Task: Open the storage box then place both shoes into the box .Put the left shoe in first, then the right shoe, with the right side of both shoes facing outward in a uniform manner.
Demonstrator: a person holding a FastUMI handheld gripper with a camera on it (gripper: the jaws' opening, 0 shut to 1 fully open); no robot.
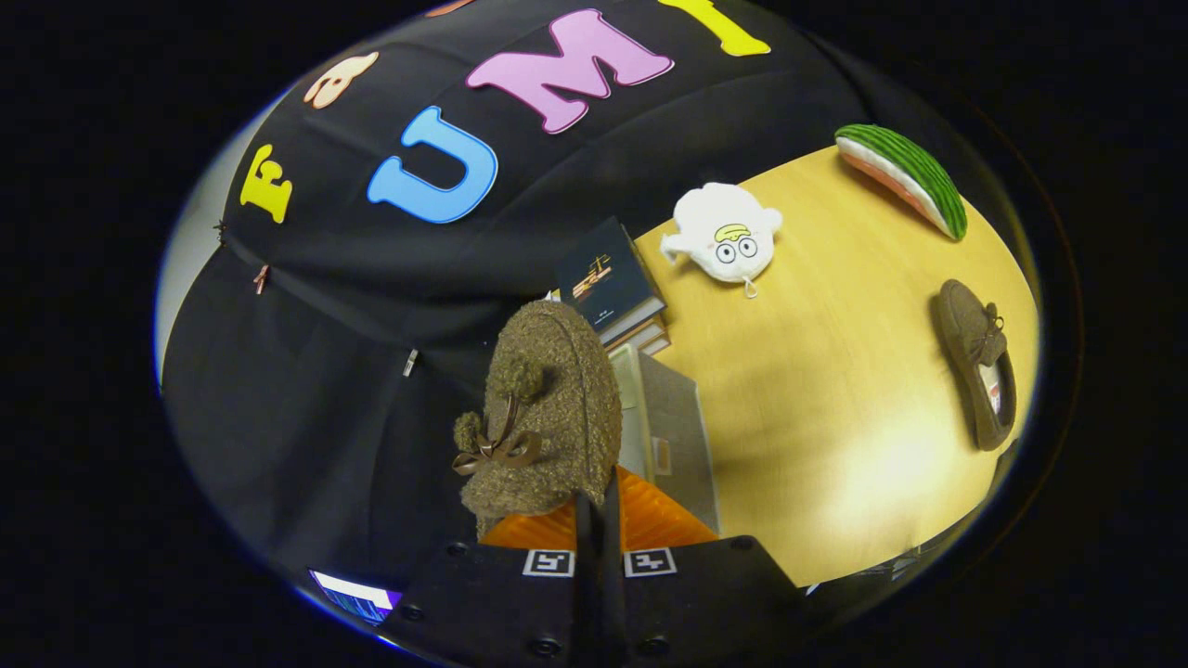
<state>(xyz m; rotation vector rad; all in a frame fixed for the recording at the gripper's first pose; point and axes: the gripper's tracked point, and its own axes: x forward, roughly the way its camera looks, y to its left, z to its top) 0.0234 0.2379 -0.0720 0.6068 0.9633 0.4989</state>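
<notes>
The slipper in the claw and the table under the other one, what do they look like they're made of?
The held slipper, pinched in the shut claw, looks like brown boucle or teddy fleece: nubby, curly matte surface, with pompoms and a ribbon bow. The table looks like light wood or wood-look laminate: faint grain, soft sheen.

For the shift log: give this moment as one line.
gripper: shut on fuzzy brown shoe, lifted | second shoe: on table | plush toy, books: beyond
</notes>
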